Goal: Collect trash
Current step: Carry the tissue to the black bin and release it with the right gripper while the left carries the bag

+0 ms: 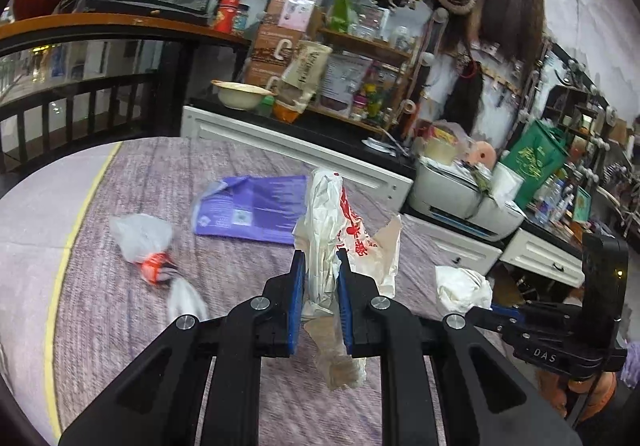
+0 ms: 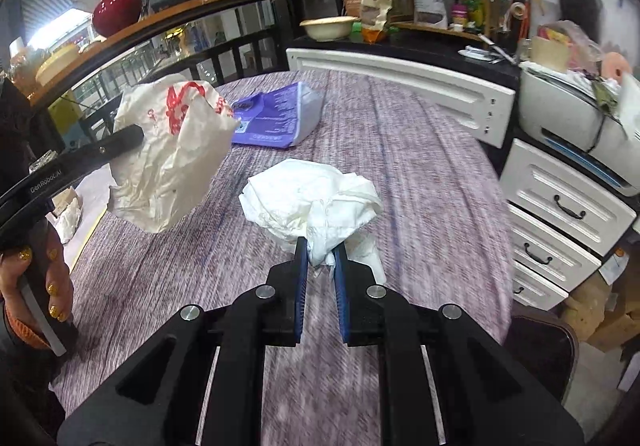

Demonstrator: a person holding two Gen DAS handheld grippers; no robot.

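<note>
The left gripper [image 1: 321,266] has its jaws clenched on a white paper bag with red print [image 1: 332,230], which stands up between the blue pads, clear of the surface [image 1: 120,326]. The right gripper [image 2: 321,256] has its jaws clamped on the near edge of a crumpled white tissue wad [image 2: 308,197]. A purple packet [image 1: 250,207] and a small clear bag [image 1: 140,236] lie farther back.

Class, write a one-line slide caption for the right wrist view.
Right gripper shut on crumpled white tissue above the table; left gripper holds a red-printed bag.
</note>
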